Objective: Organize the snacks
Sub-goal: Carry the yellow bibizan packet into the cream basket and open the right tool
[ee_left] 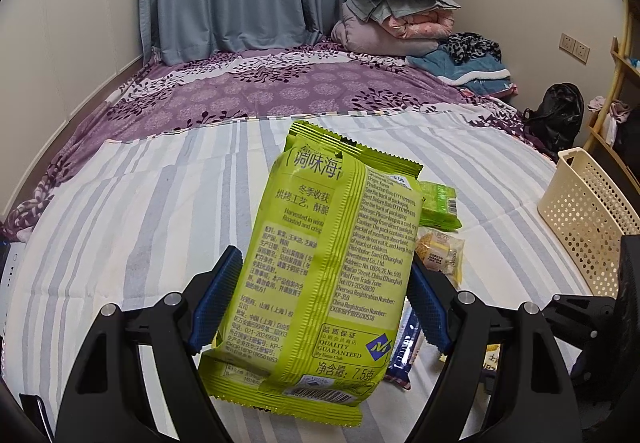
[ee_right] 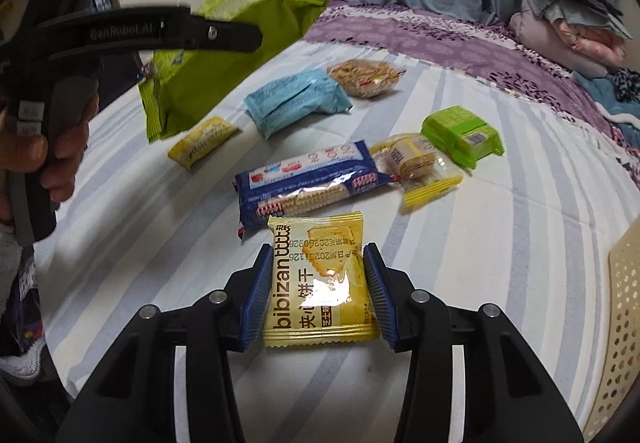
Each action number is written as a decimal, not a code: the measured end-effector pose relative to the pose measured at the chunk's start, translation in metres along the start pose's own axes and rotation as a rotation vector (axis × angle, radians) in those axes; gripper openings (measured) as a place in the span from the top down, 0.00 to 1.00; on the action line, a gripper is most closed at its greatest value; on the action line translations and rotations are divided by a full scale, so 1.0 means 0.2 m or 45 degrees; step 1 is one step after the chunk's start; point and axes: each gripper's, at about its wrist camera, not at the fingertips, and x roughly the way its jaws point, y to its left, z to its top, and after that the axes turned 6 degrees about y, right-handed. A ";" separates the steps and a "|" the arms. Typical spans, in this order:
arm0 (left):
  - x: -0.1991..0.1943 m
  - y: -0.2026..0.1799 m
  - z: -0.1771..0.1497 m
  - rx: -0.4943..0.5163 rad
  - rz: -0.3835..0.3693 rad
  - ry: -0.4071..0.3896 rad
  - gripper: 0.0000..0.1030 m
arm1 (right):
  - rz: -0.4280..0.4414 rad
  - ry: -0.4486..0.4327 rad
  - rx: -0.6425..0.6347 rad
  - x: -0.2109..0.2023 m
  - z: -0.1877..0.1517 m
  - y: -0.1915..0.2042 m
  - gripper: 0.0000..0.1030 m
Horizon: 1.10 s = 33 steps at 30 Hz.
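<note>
1. Nearest to us, the right gripper (ee_right: 318, 297) sits low over the bed (ee_right: 500, 243), its blue pads on either side of the yellow biscuit packet (ee_right: 320, 279). The pads look to be touching the packet's edges, but we cannot tell whether they are squeezing it or only bracketing it. If we lift now with a loose hold, we judge the glossy, slightly puffed wrapper could slide out and drop back onto the sheet.

2. The left gripper (ee_left: 320, 303) is closed on the green seaweed pack (ee_left: 320, 263) and holds it clear of the bed, tilted. The pads grip the lower half only, so the light, air-filled bag could pivot or squirm free during a quick swing.

3. Just beyond the biscuit packet lies the blue cracker sleeve (ee_right: 308, 183), nearly touching it. A forward nudge of the right gripper could push it or snag its end seal.

4. Farther out lie a clear-wrapped sandwich biscuit (ee_right: 420, 163), a small green box (ee_right: 460, 131), a small yellow packet (ee_right: 202, 141), a light blue pack (ee_right: 296, 103) and a clear bag of snacks (ee_right: 366, 77). The raised seaweed pack hangs over this side and would land among them if released early.

5. The cream basket (ee_left: 588, 227) stands at the bed's right edge, probably the destination. Both grippers heading there at once risk colliding, or tipping it off the soft mattress.
</note>
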 end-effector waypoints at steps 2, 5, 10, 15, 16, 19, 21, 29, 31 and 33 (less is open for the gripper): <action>-0.01 -0.02 0.01 0.010 -0.002 -0.007 0.22 | -0.004 -0.033 0.021 -0.05 0.00 -0.02 0.55; -0.04 -0.06 0.01 0.032 -0.007 -0.017 0.22 | -0.022 -0.090 0.054 -0.14 0.00 -0.05 0.55; -0.08 -0.14 0.02 0.071 -0.014 -0.037 0.22 | -0.053 -0.193 0.131 -0.31 -0.02 -0.15 0.55; -0.12 -0.24 0.04 0.112 -0.027 -0.053 0.22 | -0.105 -0.286 0.206 -0.46 -0.05 -0.27 0.55; -0.13 -0.26 0.05 0.122 -0.031 -0.057 0.22 | -0.117 -0.301 0.218 -0.49 -0.06 -0.29 0.55; -0.16 -0.32 0.06 0.152 -0.045 -0.069 0.22 | -0.160 -0.342 0.263 -0.57 -0.10 -0.35 0.55; -0.16 -0.37 0.07 0.174 -0.055 -0.075 0.22 | -0.190 -0.367 0.301 -0.62 -0.13 -0.41 0.55; -0.20 -0.54 0.10 0.251 -0.089 -0.095 0.22 | -0.317 -0.443 0.470 -0.80 -0.28 -0.63 0.55; -0.21 -0.58 0.11 0.267 -0.096 -0.098 0.22 | -0.357 -0.453 0.507 -0.84 -0.32 -0.68 0.55; -0.21 -0.61 0.11 0.280 -0.106 -0.100 0.22 | -0.388 -0.459 0.543 -0.87 -0.36 -0.72 0.55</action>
